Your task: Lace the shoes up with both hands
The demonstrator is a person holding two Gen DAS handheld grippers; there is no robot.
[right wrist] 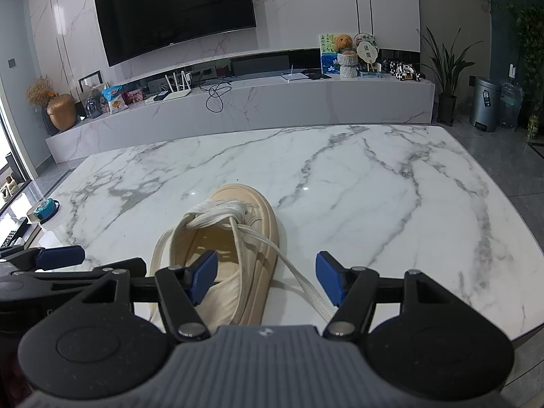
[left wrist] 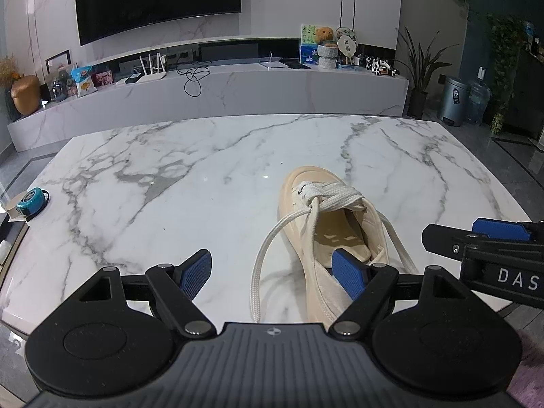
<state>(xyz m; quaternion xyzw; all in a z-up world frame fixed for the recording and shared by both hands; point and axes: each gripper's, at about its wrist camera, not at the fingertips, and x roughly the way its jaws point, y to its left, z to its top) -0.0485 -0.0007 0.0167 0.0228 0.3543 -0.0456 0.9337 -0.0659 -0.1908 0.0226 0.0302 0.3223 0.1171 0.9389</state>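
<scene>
I see a cream canvas low-top shoe (left wrist: 326,238) resting on the white grey-veined marble bench (left wrist: 170,176), near its front edge, toe pointing away from me. Its flat white laces (left wrist: 335,193) are crossed through the front eyelets, with both loose ends trailing toward me: one curves in a long loop onto the bench on the shoe's left side, the other runs down along its right side. My left hand-held gripper (left wrist: 273,273) has its blue pads spread wide, gripping nothing, with the left lace loop lying below them. My right hand-held gripper (right wrist: 267,278) is likewise spread, empty, above the shoe's heel and the right lace end. A teal tape measure (left wrist: 30,200) sits at the bench's far left edge.
</scene>
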